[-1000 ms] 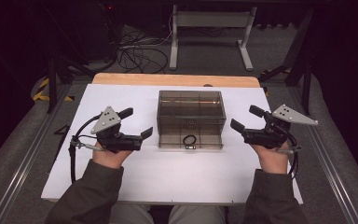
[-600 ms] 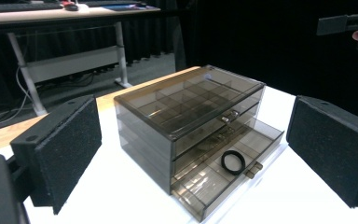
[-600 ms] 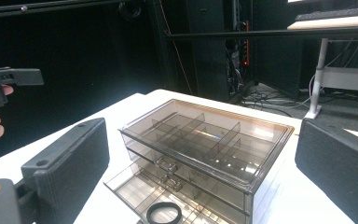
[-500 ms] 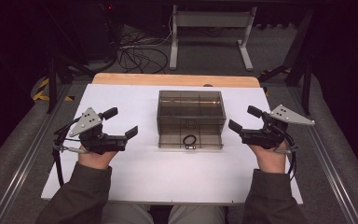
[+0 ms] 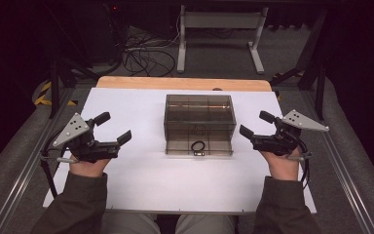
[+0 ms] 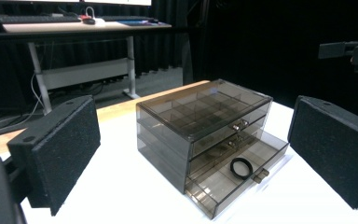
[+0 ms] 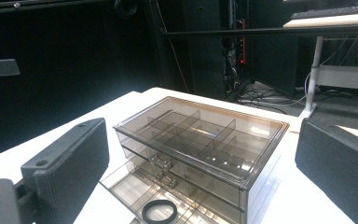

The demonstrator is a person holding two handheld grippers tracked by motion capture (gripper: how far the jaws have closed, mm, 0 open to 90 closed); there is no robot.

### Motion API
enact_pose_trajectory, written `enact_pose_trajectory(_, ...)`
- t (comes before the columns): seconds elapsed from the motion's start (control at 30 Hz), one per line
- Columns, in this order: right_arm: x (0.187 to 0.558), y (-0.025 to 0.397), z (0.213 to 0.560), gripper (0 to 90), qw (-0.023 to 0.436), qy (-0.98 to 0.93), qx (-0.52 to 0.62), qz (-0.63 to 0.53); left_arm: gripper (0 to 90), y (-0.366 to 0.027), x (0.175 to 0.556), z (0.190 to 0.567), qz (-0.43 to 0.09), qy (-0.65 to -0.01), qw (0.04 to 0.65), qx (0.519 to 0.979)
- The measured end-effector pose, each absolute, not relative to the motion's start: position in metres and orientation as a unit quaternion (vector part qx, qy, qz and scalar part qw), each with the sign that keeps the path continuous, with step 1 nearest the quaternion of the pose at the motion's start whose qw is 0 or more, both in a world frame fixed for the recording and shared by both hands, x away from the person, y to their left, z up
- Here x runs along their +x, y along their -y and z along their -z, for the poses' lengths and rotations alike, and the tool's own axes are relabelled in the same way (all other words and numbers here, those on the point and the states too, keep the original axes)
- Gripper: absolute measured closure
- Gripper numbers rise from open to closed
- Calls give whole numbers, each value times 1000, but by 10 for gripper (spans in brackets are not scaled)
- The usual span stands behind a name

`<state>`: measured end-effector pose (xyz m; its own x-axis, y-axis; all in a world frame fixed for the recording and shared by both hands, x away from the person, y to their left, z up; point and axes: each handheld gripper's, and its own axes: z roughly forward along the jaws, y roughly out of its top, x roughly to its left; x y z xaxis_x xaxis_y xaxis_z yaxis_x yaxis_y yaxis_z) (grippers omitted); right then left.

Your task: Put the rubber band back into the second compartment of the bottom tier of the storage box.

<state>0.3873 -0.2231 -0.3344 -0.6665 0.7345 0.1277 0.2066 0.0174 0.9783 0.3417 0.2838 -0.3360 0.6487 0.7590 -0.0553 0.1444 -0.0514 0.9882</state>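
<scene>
Drawers face the person: 1 smoky clear drawer box (image 5: 199, 119) stands in the middle of the white table (image 5: 141, 180), its long axis running left to right across the table and its fronts turned toward the near edge. The gripper views show 3 drawers stacked in it, with 2 small handles on the shut upper ones and 1 on the bottom drawer (image 6: 235, 175), which is pulled out toward the person. In that open drawer lies 1 black ring (image 5: 198, 146), flat on the drawer floor, close behind the drawer's front wall and just beside its handle (image 6: 260, 175). Through the clear lid, dividers split the top drawer into small compartments.

On the left side of the table, the left gripper (image 5: 113, 129) points its jaws toward the box, well apart from it, jaws spread wide with nothing between them. At the right side, the right gripper (image 5: 257, 125) points its jaws back toward the box, also well apart from it, jaws wide and bare. In all: 2 grippers, 2 hands, 1 box, 1 ring.
</scene>
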Motion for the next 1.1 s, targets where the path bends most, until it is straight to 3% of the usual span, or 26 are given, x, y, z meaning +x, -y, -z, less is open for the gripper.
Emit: enact_pose_trajectory(1.1, 391, 223, 338, 36, 218, -684, 356, -599, 31, -308, 343, 347, -242, -332, 615, 673)
